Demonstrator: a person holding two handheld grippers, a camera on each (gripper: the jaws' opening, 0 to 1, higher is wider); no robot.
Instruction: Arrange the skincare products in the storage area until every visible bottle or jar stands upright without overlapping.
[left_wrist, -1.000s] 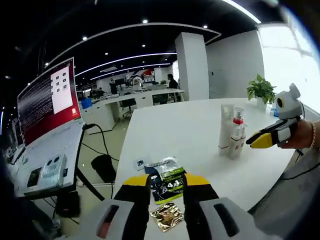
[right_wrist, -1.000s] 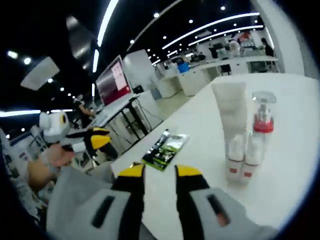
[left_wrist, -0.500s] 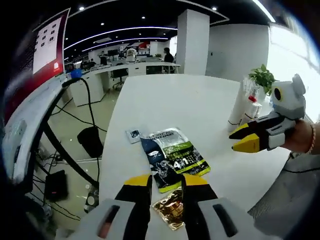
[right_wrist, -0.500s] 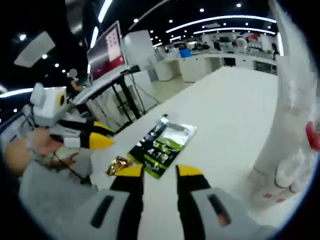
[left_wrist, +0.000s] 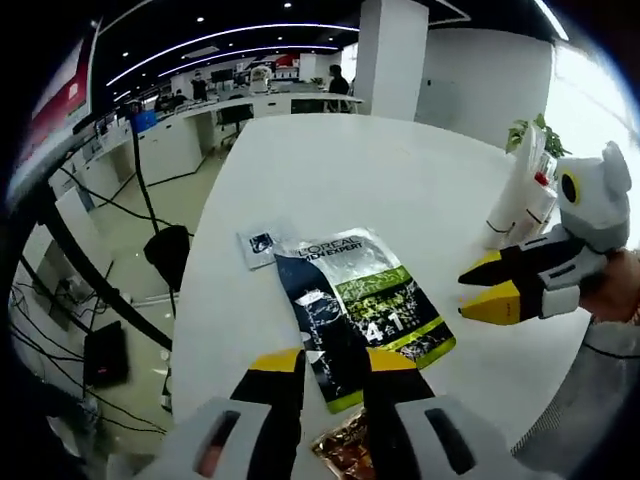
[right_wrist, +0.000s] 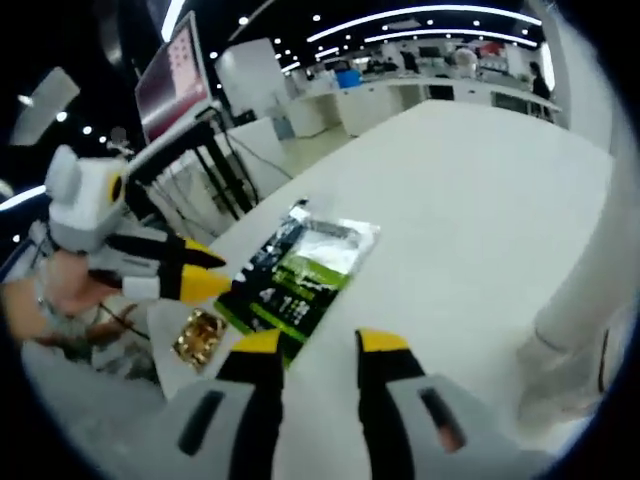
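- Both claws hang released and empty: left gripper (left_wrist: 333, 362) over the near end of the L'Oréal sachet (left_wrist: 358, 310), right gripper (right_wrist: 320, 345) above the white table (right_wrist: 470, 190).
- Gold foil packet (left_wrist: 343, 450) lies just beside the sachet's near end.
- Small white sample card (left_wrist: 258, 244) sits at the sachet's far corner.
- White tube and pump bottles (left_wrist: 522, 195) stand upright, close together, farther along the table.

Potted plant (left_wrist: 541, 128), red-lit monitor (right_wrist: 166, 77), black floor cables (left_wrist: 140, 190).
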